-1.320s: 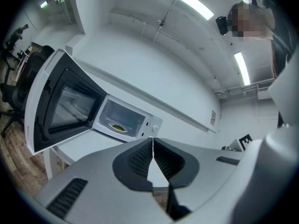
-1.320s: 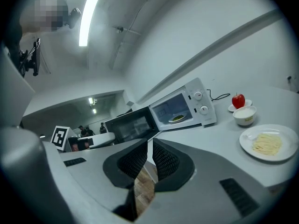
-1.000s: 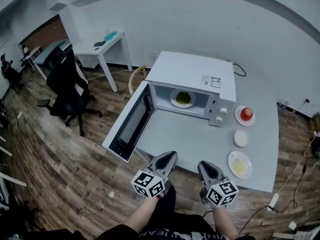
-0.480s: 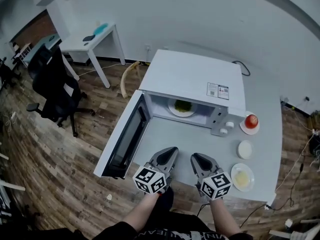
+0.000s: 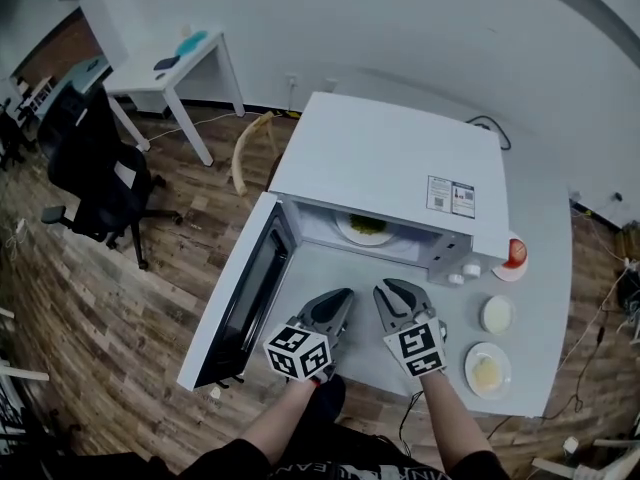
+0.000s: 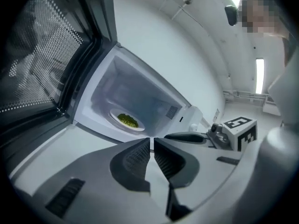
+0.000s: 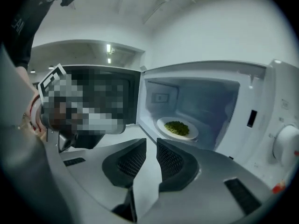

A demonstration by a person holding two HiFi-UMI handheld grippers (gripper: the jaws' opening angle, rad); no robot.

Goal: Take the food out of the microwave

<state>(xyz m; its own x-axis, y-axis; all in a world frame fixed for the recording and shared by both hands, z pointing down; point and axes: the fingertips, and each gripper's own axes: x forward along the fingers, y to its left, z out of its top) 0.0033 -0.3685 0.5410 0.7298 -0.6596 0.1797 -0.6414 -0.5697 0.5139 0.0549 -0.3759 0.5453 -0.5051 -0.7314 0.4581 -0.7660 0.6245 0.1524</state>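
The microwave (image 5: 385, 168) stands on the grey table (image 5: 530, 388) in the middle of the head view, and its door (image 5: 245, 298) is already swung wide toward the lower left of the frame, so the opening step looks done. The food itself has not been touched: a white plate (image 7: 177, 127) with a heap of green food (image 7: 177, 128) lies on the oven floor, deep in the cavity. It sits right of centre in the right gripper view and left of centre in the left gripper view. Both tools hang side by side in front of the opening, near the bottom centre of the head view and well short of the plate. The left gripper (image 6: 152, 141) has its jaws pressed together on nothing, and the right gripper (image 7: 151, 143) has only a thin slit between its pads, also empty. So, by my reading, nearly all of the task remains — spreading the jaws, reaching into the cavity, taking the plate by its rim, and carrying it out level to the table. Three small dishes (image 5: 487, 370) already sit at the right of the frame, beside the oven's dial side.
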